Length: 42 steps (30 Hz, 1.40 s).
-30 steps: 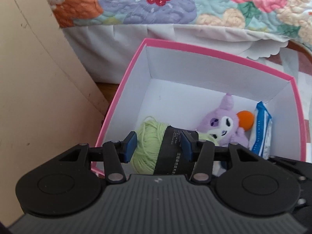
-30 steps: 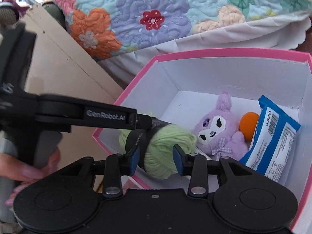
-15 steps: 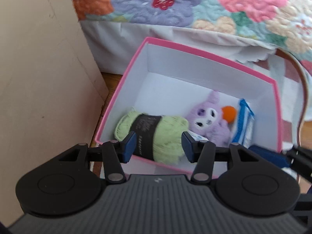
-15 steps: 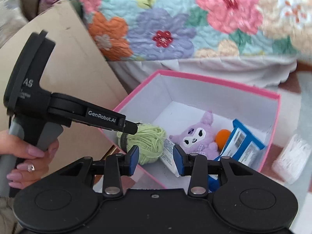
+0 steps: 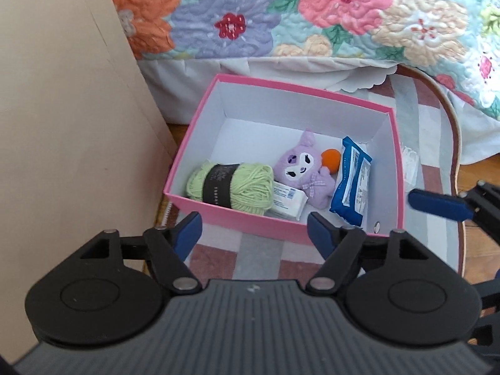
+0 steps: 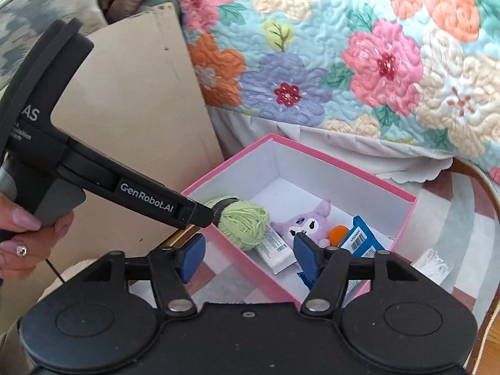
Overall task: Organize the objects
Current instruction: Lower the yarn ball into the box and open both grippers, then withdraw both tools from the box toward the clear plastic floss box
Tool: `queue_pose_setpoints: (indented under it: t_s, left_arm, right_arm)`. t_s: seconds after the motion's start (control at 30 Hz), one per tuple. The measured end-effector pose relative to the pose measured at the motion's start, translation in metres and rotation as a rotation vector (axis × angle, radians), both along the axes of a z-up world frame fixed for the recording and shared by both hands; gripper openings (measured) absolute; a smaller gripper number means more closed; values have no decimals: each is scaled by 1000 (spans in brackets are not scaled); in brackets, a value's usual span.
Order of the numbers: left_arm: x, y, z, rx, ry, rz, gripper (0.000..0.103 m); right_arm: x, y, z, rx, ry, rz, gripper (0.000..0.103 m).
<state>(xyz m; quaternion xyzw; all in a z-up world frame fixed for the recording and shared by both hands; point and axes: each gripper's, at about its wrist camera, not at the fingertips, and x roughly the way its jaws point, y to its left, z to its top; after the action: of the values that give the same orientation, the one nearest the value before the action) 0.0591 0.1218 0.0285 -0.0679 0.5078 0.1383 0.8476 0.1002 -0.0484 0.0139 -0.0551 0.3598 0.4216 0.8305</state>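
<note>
A pink box (image 5: 394, 168) with white walls stands on the rug. Inside lie a green yarn ball (image 5: 229, 187) with a black band, a purple plush (image 5: 304, 168), an orange ball (image 5: 331, 157), a blue packet (image 5: 351, 184) and a small white carton (image 5: 287, 200). My left gripper (image 5: 253, 232) hovers above the box's near wall, its jaws opening with nothing between them. My right gripper (image 6: 250, 256) hangs over the box's near corner, also opening and empty. The yarn ball (image 6: 243, 223) rests free in the box (image 6: 340, 162).
A beige board (image 5: 62, 125) rises at the left. A bed with a floral quilt (image 5: 312, 25) stands behind the box. A striped rug (image 5: 256, 256) covers the floor. A white lacy item (image 6: 434, 265) lies right of the box. A hand (image 6: 18, 243) holds the left gripper's handle.
The yarn ball, held between both grippers a second ago, now lies loose in the box. Both grippers have lifted up and back, and their jaws have spread wider.
</note>
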Motion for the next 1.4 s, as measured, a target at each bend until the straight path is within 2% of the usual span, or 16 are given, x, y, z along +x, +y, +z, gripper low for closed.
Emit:
queue_pose_setpoints:
  t_s: [0.17,0.23,0.33,0.43,0.53,0.63,0.83,0.9,1.07,1.3,1.4]
  left_arm:
    - [-10,-13,16,3,-13,-19,80]
    - [-16,-20,22,6,-25,-31,83]
    - [-23,-31,26,18,-31,-53,85]
    - [-30,-41,28,25,-21,-71,86]
    - [-39,-51,25,9,-13,-81,87]
    - [-45,-60,20,-17,-4,-88,88]
    - [-52,-74,15,-48,1,-78,90]
    - [-53,-76,12,-73,5,-71,94]
    - [-56,-85,5,-122,37,-67,94]
    - [-55,-101,-6,-178,44,-57,94]
    - [-50,-113,-10,-191,41,-95,94]
  right_arm:
    - [-14,-8,14,-41,-24,15,81]
    - [-19,-14,18,-42,-25,14,88]
    - [-25,-22,22,-55,-2,26,89]
    - [-33,-30,26,-72,-14,33,89]
    - [-37,-39,30,-76,-5,30,95]
    - [-41,-48,32,-91,-6,36,97]
    - [-55,-66,32,-158,-85,24,97]
    - [-56,-74,31,-165,-89,22,97]
    - [-61,-91,29,-175,-84,27,97]
    - [-73,-107,19,-232,-217,45,97]
    - [-72,-114,14,-240,-250,33,97]
